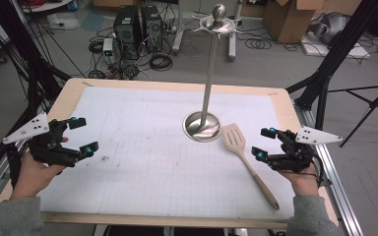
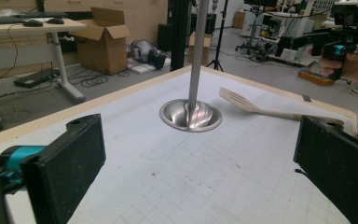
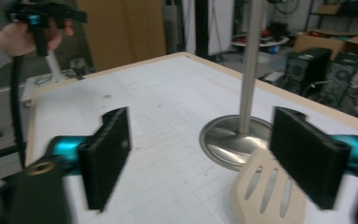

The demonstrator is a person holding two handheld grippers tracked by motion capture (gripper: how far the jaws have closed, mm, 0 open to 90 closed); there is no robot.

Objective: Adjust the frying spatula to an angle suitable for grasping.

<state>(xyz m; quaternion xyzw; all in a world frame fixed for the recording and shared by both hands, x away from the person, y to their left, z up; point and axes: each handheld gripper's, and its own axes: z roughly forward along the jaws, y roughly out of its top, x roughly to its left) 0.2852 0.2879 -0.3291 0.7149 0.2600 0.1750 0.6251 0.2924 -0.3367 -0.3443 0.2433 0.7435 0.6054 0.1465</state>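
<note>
A wooden slotted spatula (image 1: 248, 161) lies flat on the white gridded mat, its blade next to the round base of a tall steel utensil stand (image 1: 203, 126). My right gripper (image 1: 264, 143) hovers open just right of the spatula blade, nothing between its jaws. In the right gripper view the spatula blade (image 3: 265, 196) lies low between the wide-apart jaws, with the stand base (image 3: 235, 140) behind it. My left gripper (image 1: 83, 135) is held open over the mat's left side, empty. The left gripper view shows the stand (image 2: 191, 114) and spatula (image 2: 261, 108) ahead.
The mat (image 1: 152, 162) covers a wood-edged table (image 1: 172, 86). The stand's pole rises to a hooked crown with a ball top (image 1: 218, 22). Beyond the table are computer towers (image 1: 138, 29), cables, cardboard boxes and tripod legs on the floor.
</note>
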